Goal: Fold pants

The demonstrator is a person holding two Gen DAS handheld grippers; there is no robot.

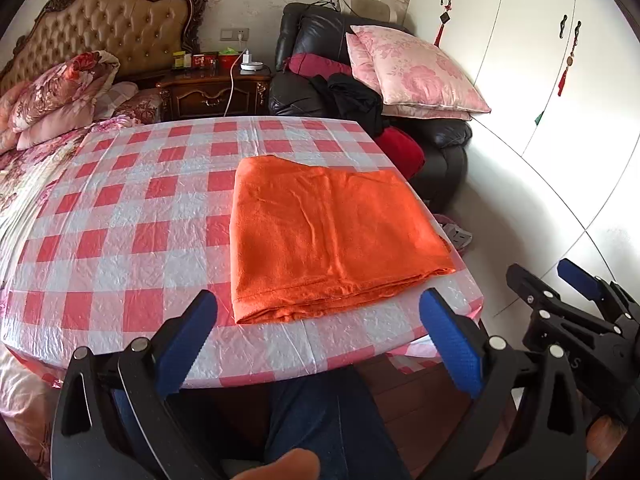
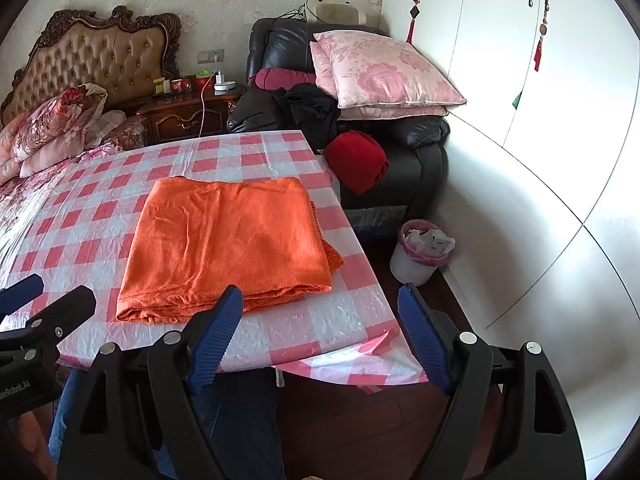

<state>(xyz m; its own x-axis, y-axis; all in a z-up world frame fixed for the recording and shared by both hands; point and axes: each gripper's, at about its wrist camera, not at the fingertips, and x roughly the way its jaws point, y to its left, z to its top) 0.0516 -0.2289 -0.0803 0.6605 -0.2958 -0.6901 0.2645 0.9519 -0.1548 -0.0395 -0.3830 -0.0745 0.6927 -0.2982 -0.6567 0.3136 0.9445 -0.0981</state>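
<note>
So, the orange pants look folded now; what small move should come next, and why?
Probably only keep both grippers back and leave the stack alone. The orange pants lie as a flat folded rectangle on the checked tablecloth, and the left gripper and right gripper are open, empty and off the cloth. One layer sticks out slightly at the right edge.

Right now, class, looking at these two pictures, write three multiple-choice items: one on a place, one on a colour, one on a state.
1. Where do the pants lie?
A. on the checked table
B. on the armchair
C. on the floor

2. What colour are they?
A. blue
B. orange
C. white

3. How do the left claw and right claw stand?
A. both gripping the pants
B. one shut
C. both open, holding nothing

Answers: 1 A, they rest flat on the red-and-white cloth. 2 B, the cloth is plainly orange. 3 C, the blue pads stand apart, clear of the folded pants.
</note>
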